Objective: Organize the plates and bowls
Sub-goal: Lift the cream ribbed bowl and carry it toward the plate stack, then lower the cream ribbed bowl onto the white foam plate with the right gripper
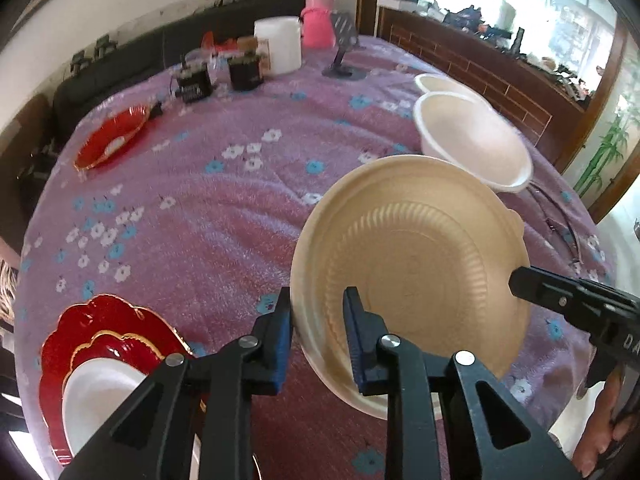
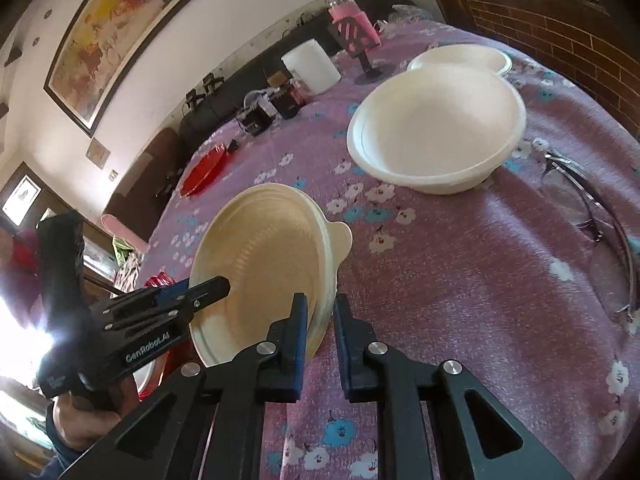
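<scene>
At the left edge of the table a scalloped red plate (image 1: 108, 328) with a gold rim sits with a smaller red plate and a white bowl (image 1: 96, 396) nested on it, glossy like glazed ceramic. Farther back on the same side lies another red dish (image 1: 112, 140), shallow and shiny. The whole table is draped in a fuzzy purple cloth (image 1: 208, 240) printed with small white and blue flowers.

Along the far edge stands a clutter of small dark boxes (image 1: 244, 72), a white tub (image 1: 280, 46), a pink bottle (image 1: 318, 26) and a dark phone stand (image 1: 344, 56).

In the middle, lifted clear of the cloth and tilted on edge, is the beige plate (image 1: 416, 272), matte and ribbed in a ring around its well, with a small tab on its rim. The left gripper (image 1: 318, 320) has its blue-padded fingers on either side of the plate's near rim, narrowly spread, closing in on it; I cannot tell whether the pads press it yet. The right gripper (image 2: 320, 328) bites the opposite rim, its fingers nearly together with the thin edge pinched between them.

Right of the plate, two white foam-like bowls rest on the cloth: a large round one (image 2: 436, 132) close by and a second (image 2: 464, 58) just behind it, touching or overlapping it. At the far right a pair of thin wire-framed glasses (image 2: 592, 216) lies folded on the cloth, beside a brick-faced ledge (image 2: 560, 36).
</scene>
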Tool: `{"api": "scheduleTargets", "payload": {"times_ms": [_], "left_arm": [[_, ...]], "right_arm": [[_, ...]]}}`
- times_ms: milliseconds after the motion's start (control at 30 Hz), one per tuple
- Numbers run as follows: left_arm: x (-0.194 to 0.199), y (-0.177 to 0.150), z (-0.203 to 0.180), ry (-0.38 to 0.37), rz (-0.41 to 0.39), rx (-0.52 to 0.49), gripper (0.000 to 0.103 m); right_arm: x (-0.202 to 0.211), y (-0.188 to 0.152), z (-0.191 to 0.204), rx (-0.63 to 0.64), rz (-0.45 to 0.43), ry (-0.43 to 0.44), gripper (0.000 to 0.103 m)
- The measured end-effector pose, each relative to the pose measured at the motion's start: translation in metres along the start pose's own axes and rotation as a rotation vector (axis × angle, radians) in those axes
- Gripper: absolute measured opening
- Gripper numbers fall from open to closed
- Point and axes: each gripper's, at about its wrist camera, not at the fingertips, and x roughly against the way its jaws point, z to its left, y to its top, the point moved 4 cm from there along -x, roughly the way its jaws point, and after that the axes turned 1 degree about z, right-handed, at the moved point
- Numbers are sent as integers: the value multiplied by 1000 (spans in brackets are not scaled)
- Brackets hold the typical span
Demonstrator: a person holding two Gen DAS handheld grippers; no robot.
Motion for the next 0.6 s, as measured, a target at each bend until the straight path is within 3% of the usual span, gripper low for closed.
{"api": "scheduleTargets", "payload": {"times_ms": [600], "left_arm": [[25, -20, 10, -28, -61, 22, 23]], "right_arm": [[10, -3, 19, 13, -18, 33, 15]]}}
